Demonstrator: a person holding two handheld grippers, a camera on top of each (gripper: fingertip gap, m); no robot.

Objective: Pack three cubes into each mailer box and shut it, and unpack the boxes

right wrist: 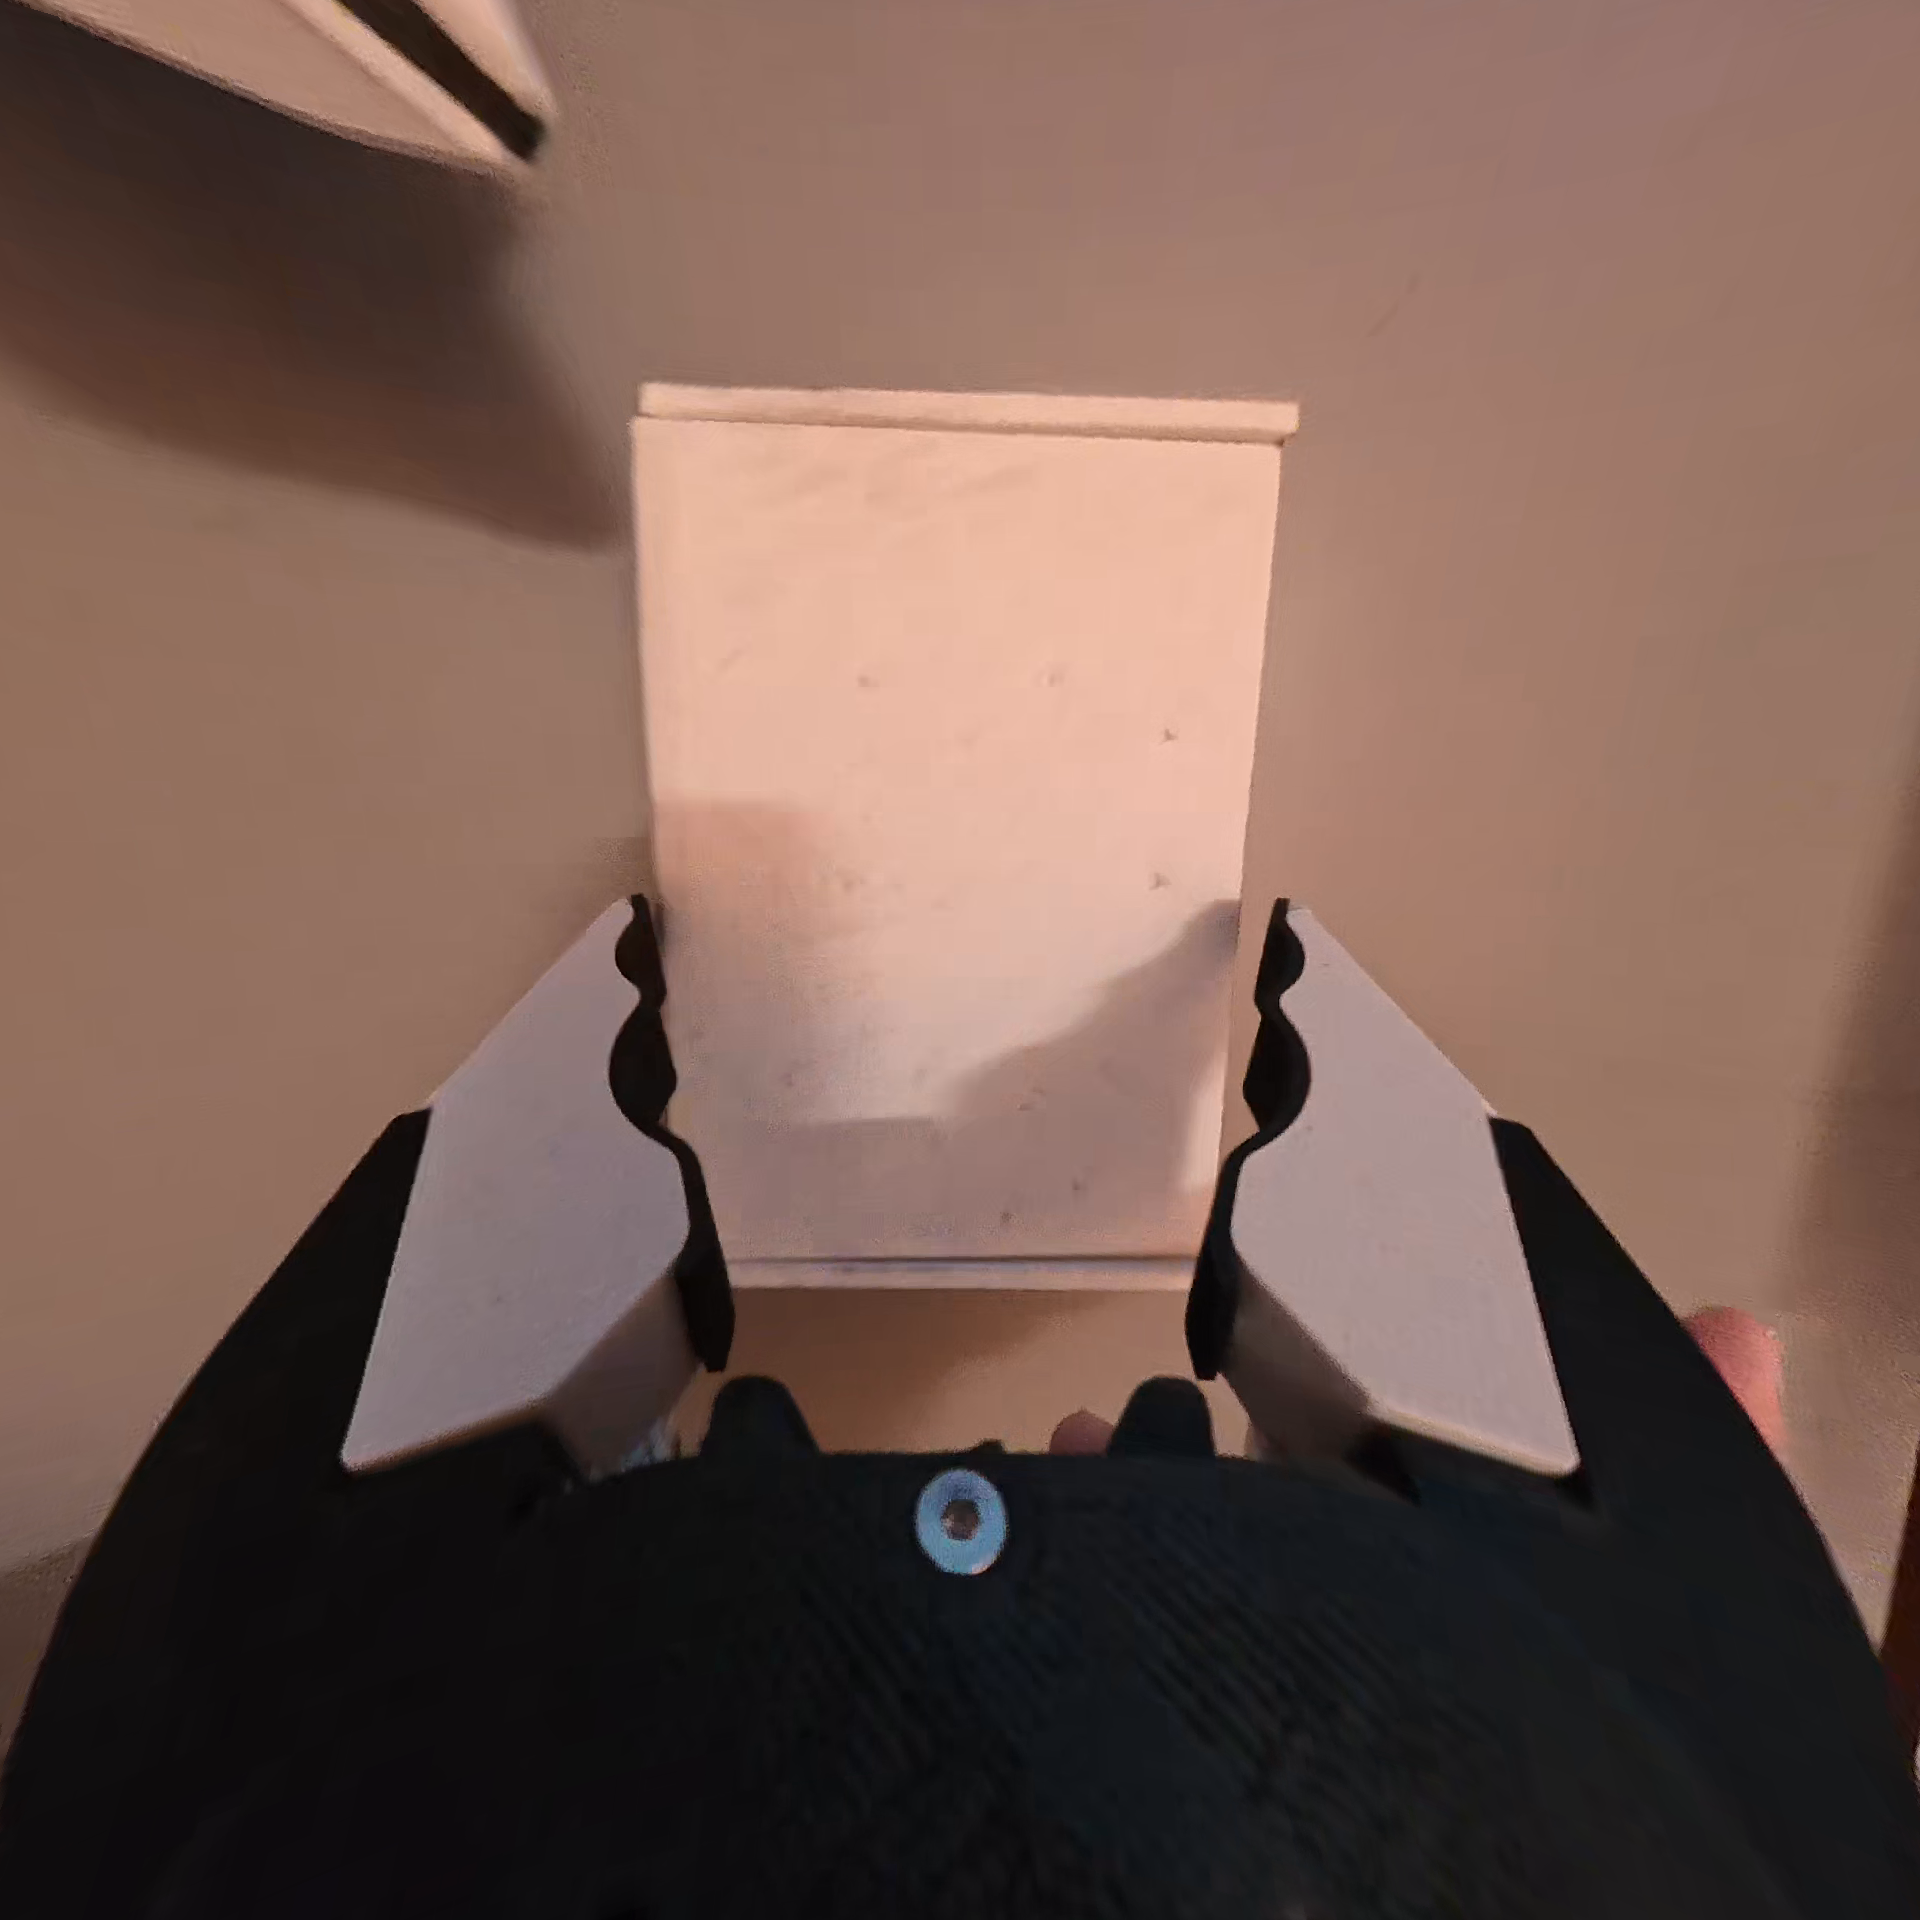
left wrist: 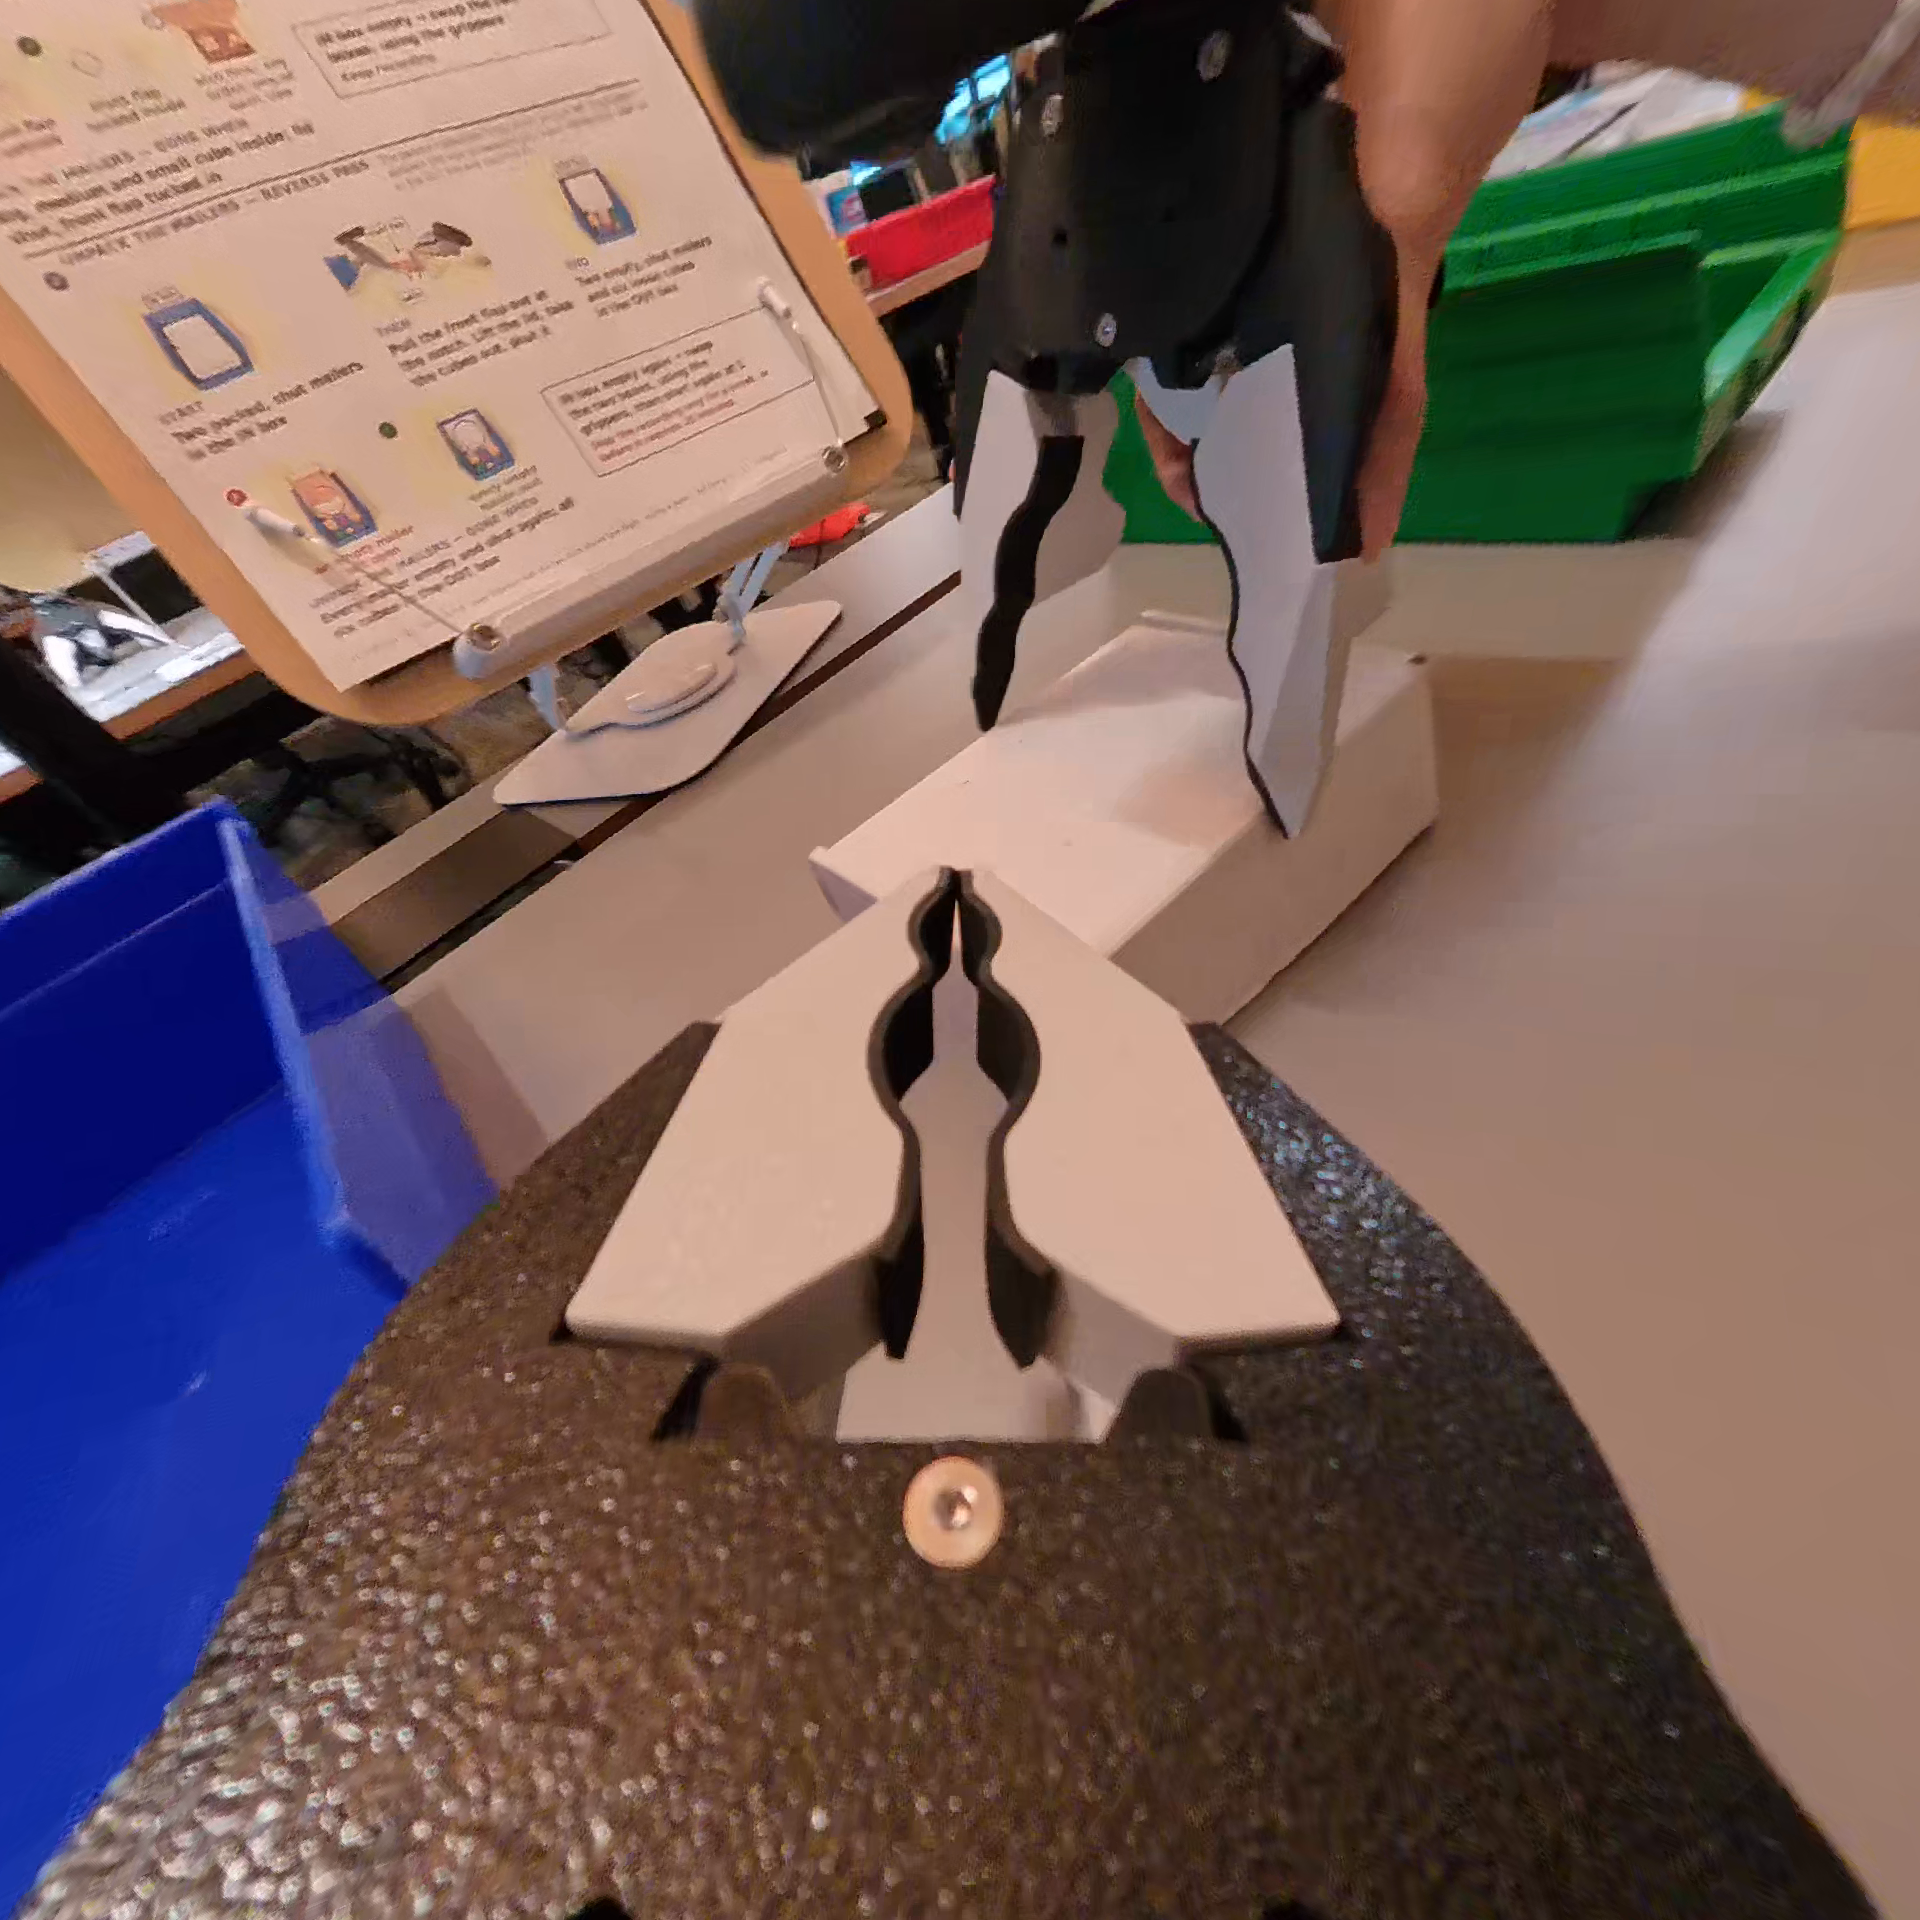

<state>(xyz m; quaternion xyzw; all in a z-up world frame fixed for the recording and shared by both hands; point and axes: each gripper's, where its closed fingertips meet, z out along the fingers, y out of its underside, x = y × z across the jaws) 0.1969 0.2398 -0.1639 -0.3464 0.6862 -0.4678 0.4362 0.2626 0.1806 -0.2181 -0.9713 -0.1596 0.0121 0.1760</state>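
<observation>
The beige table (left wrist: 1662,935) carries a green bin (left wrist: 1621,343) at the far side and a blue bin (left wrist: 156,1143) at the left edge. An instruction sheet on a stand (left wrist: 416,312) is behind. A white mailer box (right wrist: 956,831), lid down, lies flat on the table between the bins. The right gripper (right wrist: 956,914) is above it, jaws wide apart, one at each long side of the box. The left gripper (left wrist: 958,894) is near the box corner, jaws pressed together with nothing between.
</observation>
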